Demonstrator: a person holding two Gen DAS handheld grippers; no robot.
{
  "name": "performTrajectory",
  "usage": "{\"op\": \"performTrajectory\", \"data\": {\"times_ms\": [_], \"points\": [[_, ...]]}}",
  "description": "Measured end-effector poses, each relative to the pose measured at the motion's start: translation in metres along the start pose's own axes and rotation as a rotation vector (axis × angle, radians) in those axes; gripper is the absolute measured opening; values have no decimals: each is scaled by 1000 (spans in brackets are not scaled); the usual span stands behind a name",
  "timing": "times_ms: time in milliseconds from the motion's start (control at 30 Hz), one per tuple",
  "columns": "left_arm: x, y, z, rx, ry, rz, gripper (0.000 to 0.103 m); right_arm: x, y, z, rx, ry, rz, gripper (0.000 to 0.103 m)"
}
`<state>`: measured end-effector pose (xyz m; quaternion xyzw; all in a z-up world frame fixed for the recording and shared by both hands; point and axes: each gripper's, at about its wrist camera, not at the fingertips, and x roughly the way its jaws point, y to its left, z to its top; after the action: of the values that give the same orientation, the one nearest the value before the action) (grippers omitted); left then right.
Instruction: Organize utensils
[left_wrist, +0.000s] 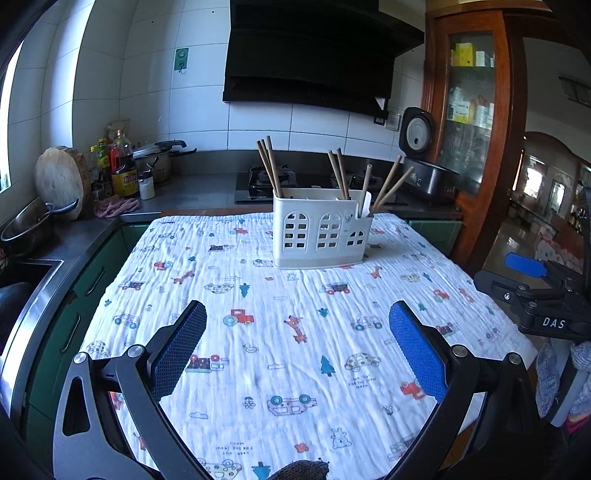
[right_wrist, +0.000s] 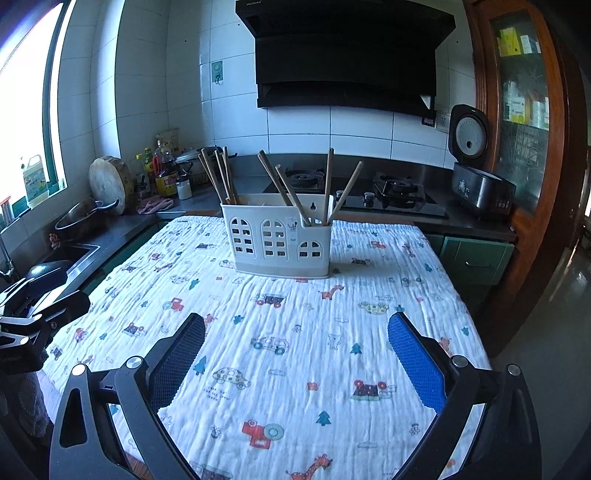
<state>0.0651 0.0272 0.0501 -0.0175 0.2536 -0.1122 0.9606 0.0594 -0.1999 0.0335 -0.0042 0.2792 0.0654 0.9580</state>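
Both tongs, left gripper (left_wrist: 297, 334) and right gripper (right_wrist: 295, 345), spread wide, empty, over patterned cloth (left_wrist: 258, 369). Utensil caddy (left_wrist: 319, 230) stood well ahead, chopsticks (right_wrist: 221, 177) leaning inside. Risk: off-centre approach could knock light caddy over.

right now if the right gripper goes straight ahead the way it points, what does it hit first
Probably the white utensil holder. The right gripper is open and empty, with only the printed tablecloth in between. Depth is unclear; a downward tilt would meet the cloth first.
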Motion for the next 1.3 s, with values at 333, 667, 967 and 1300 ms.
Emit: {"op": "performTrajectory", "data": {"times_ms": [333,667,967,1300], "points": [[1,-1,-4,2,8,13,98,4,-3,-8,17,22,5,96],[0,-1,-4,-1,11,22,98,5,-3,-11,17,27,14,96],[1,-2,-7,-2,16,19,98,6,-3,-12,21,30,15,96],[1,-2,-9,-7,23,22,98,7,-1,-13,19,33,17,96]]}}
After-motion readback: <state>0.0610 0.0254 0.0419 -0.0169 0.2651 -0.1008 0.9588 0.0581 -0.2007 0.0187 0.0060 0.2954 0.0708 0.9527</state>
